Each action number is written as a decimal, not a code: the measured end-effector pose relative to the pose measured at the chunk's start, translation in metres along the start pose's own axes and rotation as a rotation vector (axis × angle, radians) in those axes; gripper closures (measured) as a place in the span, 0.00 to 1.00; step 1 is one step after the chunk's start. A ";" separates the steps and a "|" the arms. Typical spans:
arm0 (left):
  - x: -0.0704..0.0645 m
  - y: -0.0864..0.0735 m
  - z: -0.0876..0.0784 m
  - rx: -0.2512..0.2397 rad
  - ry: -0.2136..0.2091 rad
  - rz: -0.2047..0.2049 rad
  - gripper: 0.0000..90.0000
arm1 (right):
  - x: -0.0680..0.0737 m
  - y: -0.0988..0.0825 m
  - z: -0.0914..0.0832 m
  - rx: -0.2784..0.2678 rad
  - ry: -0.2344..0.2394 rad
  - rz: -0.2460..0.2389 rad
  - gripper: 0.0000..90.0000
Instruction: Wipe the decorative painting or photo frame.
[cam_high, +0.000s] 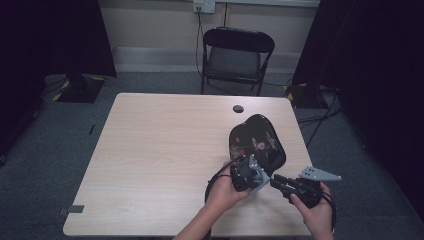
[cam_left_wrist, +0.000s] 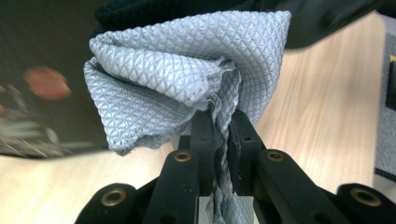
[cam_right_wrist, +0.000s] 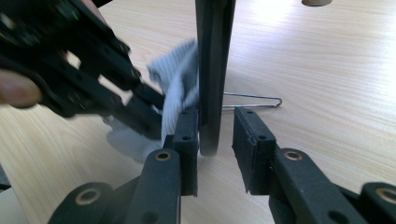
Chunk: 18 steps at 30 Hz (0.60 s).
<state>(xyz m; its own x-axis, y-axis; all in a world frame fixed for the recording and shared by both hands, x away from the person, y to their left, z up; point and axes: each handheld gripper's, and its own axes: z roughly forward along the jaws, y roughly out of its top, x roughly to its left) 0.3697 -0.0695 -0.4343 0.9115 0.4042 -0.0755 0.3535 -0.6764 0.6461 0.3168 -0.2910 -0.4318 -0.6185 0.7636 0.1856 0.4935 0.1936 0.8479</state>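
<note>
A black glossy tray (cam_high: 257, 142) with a painted picture stands tilted up on the table's right side. My left gripper (cam_high: 250, 172) is at its lower left edge, shut on a bunched grey mesh cloth (cam_left_wrist: 187, 60) that rests against the tray's dark face (cam_left_wrist: 42, 93). In the right gripper view the tray (cam_right_wrist: 212, 56) stands edge-on between the jaws of my right gripper (cam_right_wrist: 217, 116). One pad (cam_right_wrist: 187, 135) touches it and a slim gap shows at the other pad. The left gripper (cam_right_wrist: 147, 109) and cloth (cam_right_wrist: 180, 79) are just beyond. A thin wire leg (cam_right_wrist: 254, 99) lies behind the tray.
The pale wooden table (cam_high: 165, 150) has a round cable hole (cam_high: 238, 108) near its far edge. A black folding chair (cam_high: 235, 55) stands behind the table. Dark curtains hang at both sides.
</note>
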 end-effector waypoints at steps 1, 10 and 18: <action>0.000 -0.002 0.003 0.007 -0.003 -0.006 0.92 | 0.000 0.000 0.000 -0.001 0.001 0.001 0.79; 0.004 -0.015 0.015 0.041 -0.024 -0.045 0.92 | 0.001 0.001 0.000 -0.004 -0.004 0.000 0.79; 0.004 -0.019 -0.001 0.033 -0.018 -0.044 0.92 | 0.000 0.000 0.000 -0.004 -0.006 0.000 0.79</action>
<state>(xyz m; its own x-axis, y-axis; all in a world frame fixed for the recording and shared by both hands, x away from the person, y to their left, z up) 0.3669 -0.0546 -0.4459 0.8987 0.4227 -0.1170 0.3995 -0.6787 0.6163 0.3166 -0.2909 -0.4312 -0.6149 0.7670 0.1832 0.4914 0.1911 0.8497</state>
